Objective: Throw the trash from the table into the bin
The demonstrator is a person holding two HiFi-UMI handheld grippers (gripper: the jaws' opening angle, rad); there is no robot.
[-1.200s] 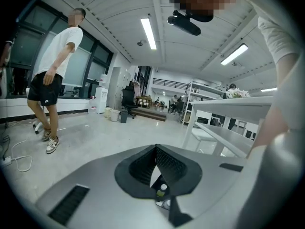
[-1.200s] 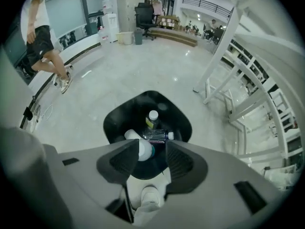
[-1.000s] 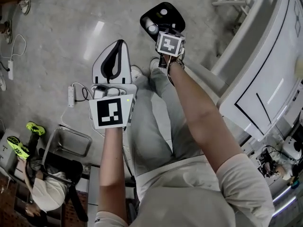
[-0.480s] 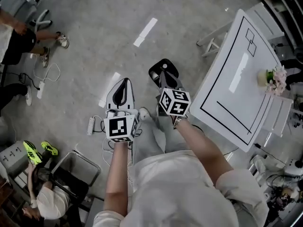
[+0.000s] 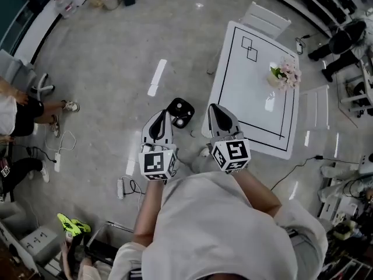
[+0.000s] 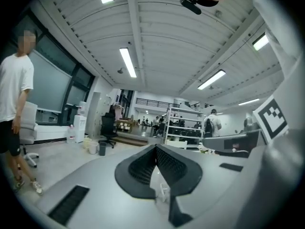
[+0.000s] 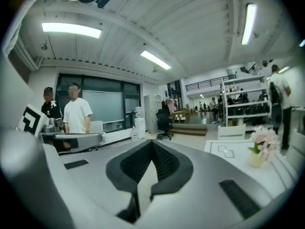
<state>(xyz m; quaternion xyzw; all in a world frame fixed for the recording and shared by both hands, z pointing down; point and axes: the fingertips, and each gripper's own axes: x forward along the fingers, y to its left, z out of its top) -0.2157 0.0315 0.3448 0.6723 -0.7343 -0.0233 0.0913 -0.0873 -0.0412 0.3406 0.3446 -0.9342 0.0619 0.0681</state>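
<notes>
Here, two white hand-held tools are being held out in front of a person in a white shirt (image 5: pixel 221 232), who is being seen from above. The left gripper (image 5: pixel 162 115) is being held with its jaws together; in the left gripper view its black ribbed pads (image 6: pixel 141 168) are being pressed flat against each other, and nothing is being carried between them. The right gripper (image 5: pixel 214 107) is being held closed in the same way, and in the right gripper view its black ribbed pads (image 7: pixel 165 163) are being brought together along one line, with no object clamped.

A small black open-topped bin (image 5: pixel 180 112) is being shown on the grey polished floor (image 5: pixel 116 51), between the two tool tips in the head view and just beside the near left corner of a white rectangular tabletop (image 5: pixel 250 101) marked with thin black lines. Pale pieces are being glimpsed inside the bin, too small to be told apart. A pale vase of pink and white flowers (image 5: pixel 284 74) is being carried by the tabletop, near its right-hand edge in the head view.

A white power strip (image 5: pixel 121 186) is being shown on the floor below the left gripper. A black office chair (image 6: pixel 108 127) is being shown far off in the left gripper view.
</notes>
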